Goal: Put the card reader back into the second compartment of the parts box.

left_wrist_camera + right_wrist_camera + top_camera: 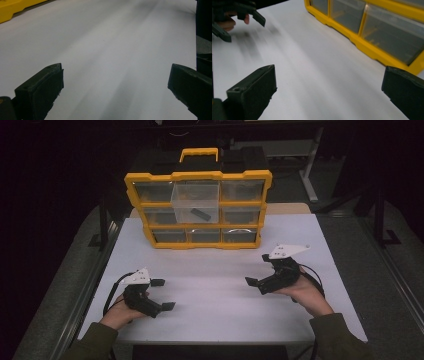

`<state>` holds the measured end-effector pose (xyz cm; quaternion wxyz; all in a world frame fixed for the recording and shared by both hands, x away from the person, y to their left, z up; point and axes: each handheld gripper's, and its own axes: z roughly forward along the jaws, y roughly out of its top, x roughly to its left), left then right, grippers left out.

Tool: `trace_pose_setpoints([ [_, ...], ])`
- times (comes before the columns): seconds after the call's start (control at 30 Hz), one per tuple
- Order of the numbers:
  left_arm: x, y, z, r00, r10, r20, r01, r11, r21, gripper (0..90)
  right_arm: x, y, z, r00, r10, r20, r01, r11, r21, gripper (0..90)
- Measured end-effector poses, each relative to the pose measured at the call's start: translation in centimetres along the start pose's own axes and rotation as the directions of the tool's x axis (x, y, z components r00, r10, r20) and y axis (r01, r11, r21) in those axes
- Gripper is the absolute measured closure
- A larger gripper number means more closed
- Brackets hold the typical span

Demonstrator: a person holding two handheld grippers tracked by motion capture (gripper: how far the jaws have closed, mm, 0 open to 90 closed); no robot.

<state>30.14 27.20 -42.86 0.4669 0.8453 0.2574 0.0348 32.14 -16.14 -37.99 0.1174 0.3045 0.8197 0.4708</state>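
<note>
Both hand-held grippers, left [162,294] and right [256,271], gape empty before the yellow organizer [198,210]; its protruding clear drawer [195,202] risks being knocked out.

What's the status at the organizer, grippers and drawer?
Left gripper and right gripper: jaws open, empty, low over the white table. Yellow organizer upright at the back; one clear drawer pulled out, small dark part inside. Nothing in between.
</note>
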Motion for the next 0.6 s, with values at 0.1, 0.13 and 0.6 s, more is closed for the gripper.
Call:
trace_pose_setpoints([
  [0.1,0.0,0.0,0.0,1.0000,0.003,-0.001,-0.003,1.0000,0.000,0.0,0.0,-1.9,-0.3,0.9997,0.025,0.001,-0.025,1.000,-0.014,0.0],
  [0.13,-0.1,-0.1,0.0,1.0000,0.003,-0.002,-0.003,1.0000,0.000,0.0,0.0,-2.4,-0.3,0.9997,0.025,0.004,-0.025,1.000,-0.015,0.0],
  [0.6,-0.2,-0.2,-0.1,0.9998,0.015,-0.014,-0.014,0.9999,0.004,0.0,0.1,-7.7,-1.0,0.9974,0.068,0.024,-0.069,0.997,0.044,0.0],
])
